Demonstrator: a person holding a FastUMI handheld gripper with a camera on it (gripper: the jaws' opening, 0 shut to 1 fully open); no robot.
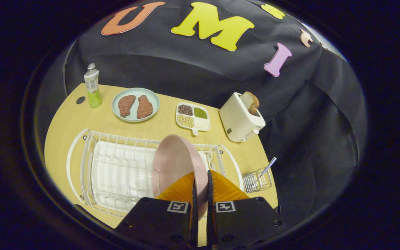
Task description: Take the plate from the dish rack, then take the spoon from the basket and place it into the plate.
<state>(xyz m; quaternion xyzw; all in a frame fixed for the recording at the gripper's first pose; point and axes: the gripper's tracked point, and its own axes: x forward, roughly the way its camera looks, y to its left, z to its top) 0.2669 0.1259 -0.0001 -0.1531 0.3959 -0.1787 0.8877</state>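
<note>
Pink, round, glossy plate (175, 163) standing on edge, pinched right between the two fingers of the gripper (200, 189), rim clamped from both sides with barely a gap left between the pads. Sticks up and ahead of the fingertips, tilted a bit toward the left, lower edge down by the white wire dish rack (116, 173) with its white ribbed drip tray. Hard to say whether still touching the rack or just above it.

Looking down at a steep angle over the light wooden table (82, 121), fingers pointing toward the far edge. Square black-and-white marker tags on each finger block, nothing readable there.

Off to the right of the fingers, well apart from the plate: small wire basket (257, 180) with a blue-and-white checked spoon handle (268, 166) poking out at a slant.

Further back: pale blue-green plate with two brown meat patties (135, 104), white divided tray of beans and grains (193, 117), white toaster with a slice of bread sticking out (241, 116), and a green-and-white bottle (92, 85) near the far left corner. Label on the bottle too small to make out.
</note>
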